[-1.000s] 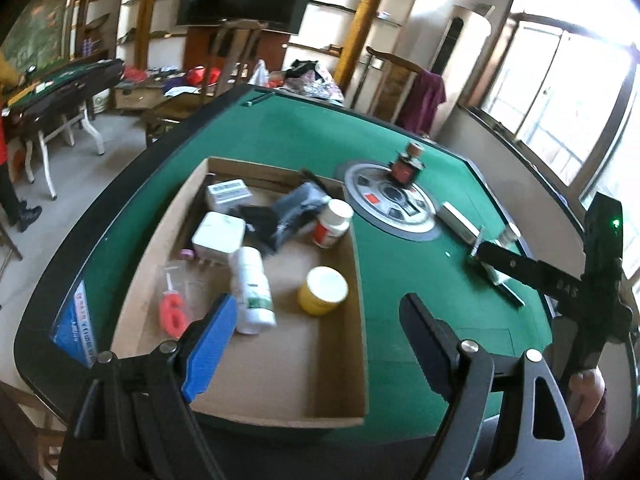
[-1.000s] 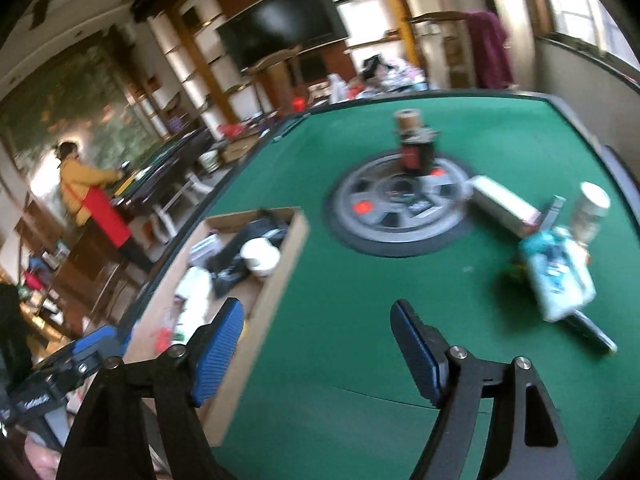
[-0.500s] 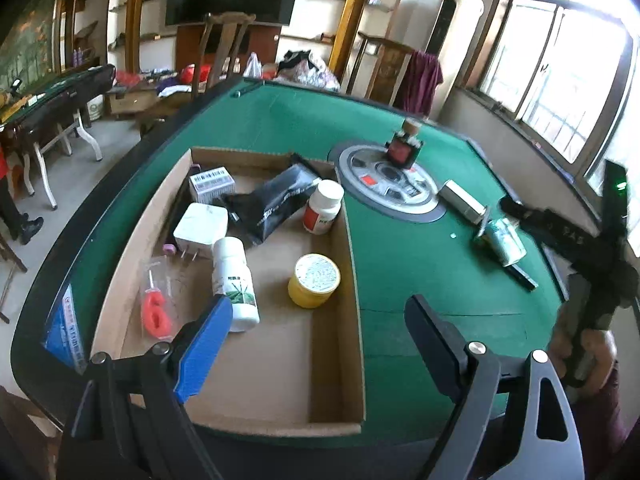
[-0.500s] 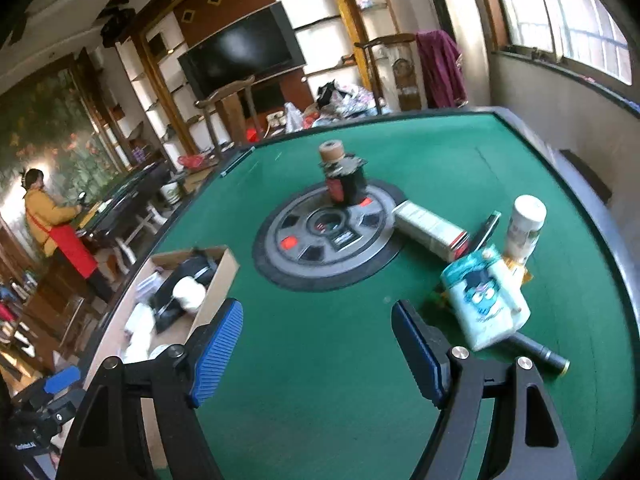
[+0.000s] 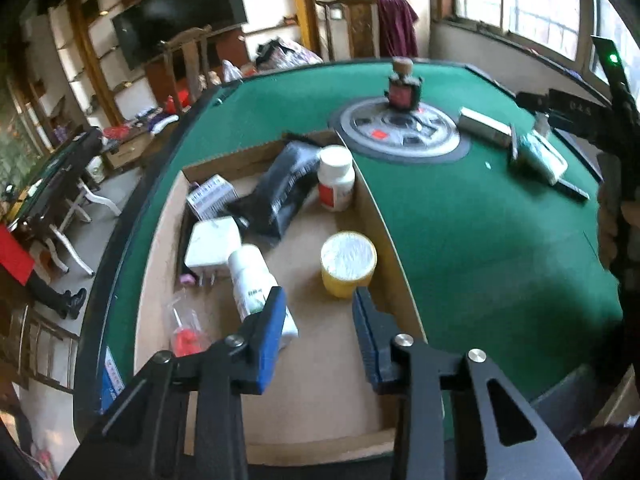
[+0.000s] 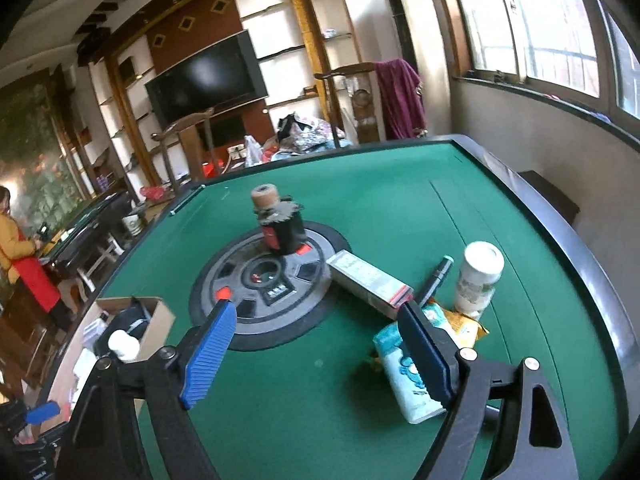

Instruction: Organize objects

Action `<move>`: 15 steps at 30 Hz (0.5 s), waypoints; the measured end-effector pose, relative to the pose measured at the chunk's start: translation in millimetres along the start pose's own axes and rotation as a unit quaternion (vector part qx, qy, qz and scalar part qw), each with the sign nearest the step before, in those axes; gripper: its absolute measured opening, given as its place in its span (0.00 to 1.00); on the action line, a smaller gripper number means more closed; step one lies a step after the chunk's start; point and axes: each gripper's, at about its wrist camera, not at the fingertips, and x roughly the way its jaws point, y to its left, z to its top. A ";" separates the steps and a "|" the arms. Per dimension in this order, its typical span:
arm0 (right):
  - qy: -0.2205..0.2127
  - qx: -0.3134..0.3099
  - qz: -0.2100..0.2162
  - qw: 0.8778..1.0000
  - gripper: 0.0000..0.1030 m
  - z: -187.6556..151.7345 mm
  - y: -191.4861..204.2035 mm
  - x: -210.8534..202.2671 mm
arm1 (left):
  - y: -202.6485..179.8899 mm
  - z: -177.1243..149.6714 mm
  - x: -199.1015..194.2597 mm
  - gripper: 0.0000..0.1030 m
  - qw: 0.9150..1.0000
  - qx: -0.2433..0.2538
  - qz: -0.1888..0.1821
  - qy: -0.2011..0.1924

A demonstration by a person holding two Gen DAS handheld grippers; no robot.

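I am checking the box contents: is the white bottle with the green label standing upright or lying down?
Lying down. The white bottle rests on its side on the floor of the cardboard box, cap pointing away from the camera.

— What's along the far wall?

— A dark television (image 6: 206, 80) set among white shelves (image 6: 276, 28) with golden wood trim, and a wooden chair (image 6: 360, 92) with a purple cloth (image 6: 400, 100) draped over it.

— And the light?

— Daylight pours through big windows (image 6: 560, 28) on the right. A second green-topped table (image 5: 48, 172) stands off left on a pale floor (image 5: 108, 196).
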 end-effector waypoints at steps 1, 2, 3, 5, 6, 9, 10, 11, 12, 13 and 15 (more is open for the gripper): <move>0.004 0.008 -0.004 1.000 0.85 -2.3 -5.7 4.6 | -0.2 -1.3 2.9 0.33 1.000 0.006 -0.008 0.011; 0.007 0.014 -0.007 1.000 0.85 -3.5 -9.6 7.3 | -1.5 -1.4 6.3 0.33 1.000 0.011 -0.011 0.021; 0.009 0.021 -0.008 1.000 0.85 -4.3 -12.7 9.3 | -3.5 -1.3 11.3 0.33 0.999 0.016 -0.014 0.033; 0.015 0.034 -0.012 0.999 0.85 -6.6 -19.5 14.1 | -6.7 1.9 25.4 0.33 0.998 0.015 -0.025 0.055; 0.016 0.037 -0.014 0.999 0.85 -7.4 -22.0 15.6 | -8.4 4.6 32.8 0.33 0.998 0.013 -0.028 0.062; 0.014 0.037 -0.022 0.999 0.85 -9.5 -25.0 16.7 | -10.3 13.8 55.8 0.33 0.996 0.004 -0.024 0.085; 0.013 0.038 -0.023 0.999 0.85 -10.4 -25.9 16.5 | -8.0 18.9 67.4 0.33 0.995 -0.009 -0.031 0.097; 0.011 0.039 -0.025 0.999 0.85 -10.9 -27.0 16.1 | -5.7 21.6 73.2 0.33 0.994 -0.018 -0.037 0.104; 0.010 0.038 -0.027 0.999 0.85 -11.3 -27.4 15.7 | -2.5 26.2 78.1 0.33 0.993 -0.031 -0.040 0.104; 0.009 0.036 -0.030 0.999 0.86 -12.0 -28.2 15.6 | 0.7 32.5 81.9 0.33 0.993 -0.041 -0.035 0.104; 0.007 0.033 -0.035 0.999 0.86 -13.1 -28.1 15.6 | 6.8 42.3 88.6 0.33 0.992 -0.059 -0.038 0.106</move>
